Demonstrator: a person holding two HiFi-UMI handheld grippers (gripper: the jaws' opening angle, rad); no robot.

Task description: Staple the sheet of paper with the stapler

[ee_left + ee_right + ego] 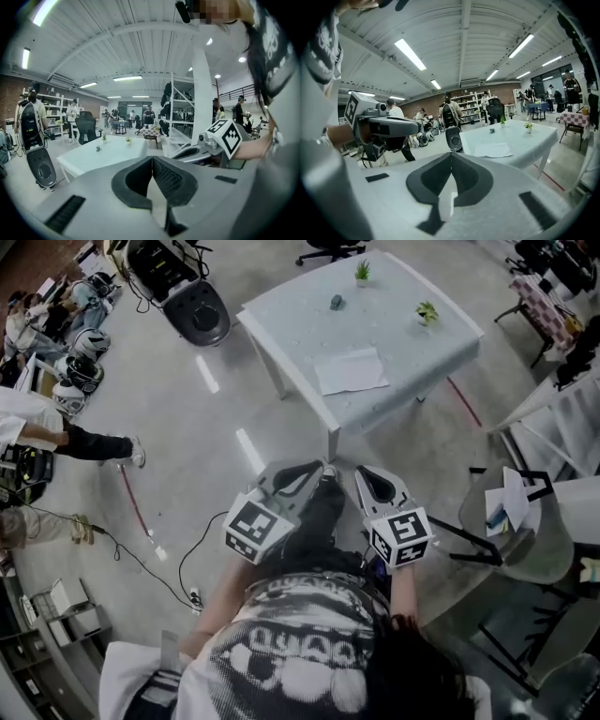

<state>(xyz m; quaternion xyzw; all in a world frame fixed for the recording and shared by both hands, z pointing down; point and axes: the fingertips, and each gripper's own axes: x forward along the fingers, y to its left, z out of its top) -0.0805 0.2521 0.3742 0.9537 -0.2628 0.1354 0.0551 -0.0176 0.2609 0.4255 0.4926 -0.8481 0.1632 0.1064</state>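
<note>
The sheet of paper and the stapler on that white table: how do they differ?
The sheet of paper is white, flat and wide; the stapler is dark, small and raised. The sheet of paper lies at the near side of the table; the stapler sits farther back, by a potted plant. Both rest on the table, apart.

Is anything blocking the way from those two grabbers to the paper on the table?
Nothing visible. Only floor separates the left gripper and right gripper from the table; the sheet lies near its front edge, stapler beyond.
</note>
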